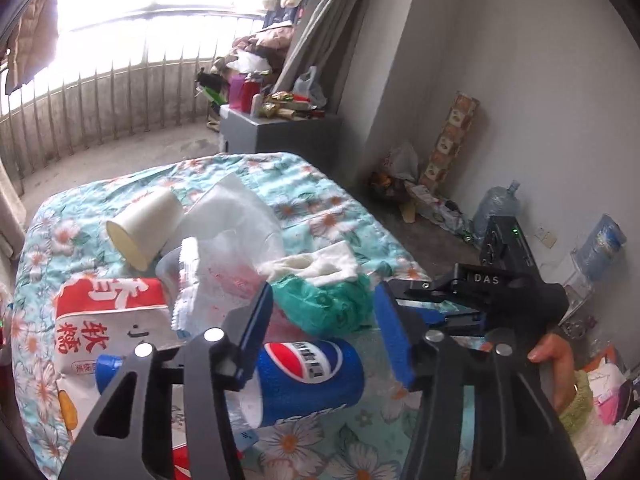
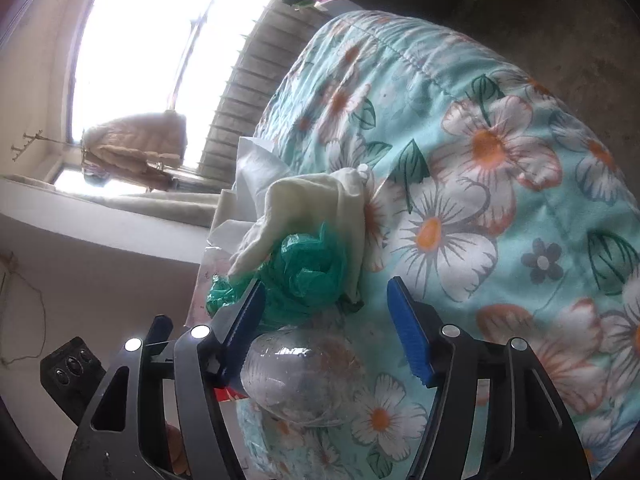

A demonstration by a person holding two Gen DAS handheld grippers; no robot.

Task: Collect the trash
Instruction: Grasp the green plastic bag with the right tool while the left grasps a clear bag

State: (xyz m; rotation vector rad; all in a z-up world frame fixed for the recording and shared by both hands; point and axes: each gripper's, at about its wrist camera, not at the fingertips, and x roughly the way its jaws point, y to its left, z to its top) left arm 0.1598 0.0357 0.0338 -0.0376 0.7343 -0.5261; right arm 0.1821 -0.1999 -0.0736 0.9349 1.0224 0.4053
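A pile of trash lies on a floral quilt (image 1: 304, 184). My left gripper (image 1: 324, 312) stands open astride a blue Pepsi bottle (image 1: 312, 376) lying on its side; the left pad is at the bottle and the right pad is clear of it. My right gripper (image 2: 326, 292) is open around the rounded end of a clear plastic bottle (image 2: 300, 376), and I cannot tell whether it is the same bottle. A crumpled green bag (image 2: 304, 276) and white tissue (image 2: 308, 208) lie just beyond. A paper cup (image 1: 144, 228) and a red-and-white snack bag (image 1: 108, 320) lie at the left.
A hand (image 1: 556, 360) holds the right gripper's black body (image 1: 500, 292) close on the right. Beyond the bed stand a grey cabinet (image 1: 280, 128) with clutter on it and a balcony railing (image 1: 100, 96). A water jug (image 1: 496, 204) and bags line the wall.
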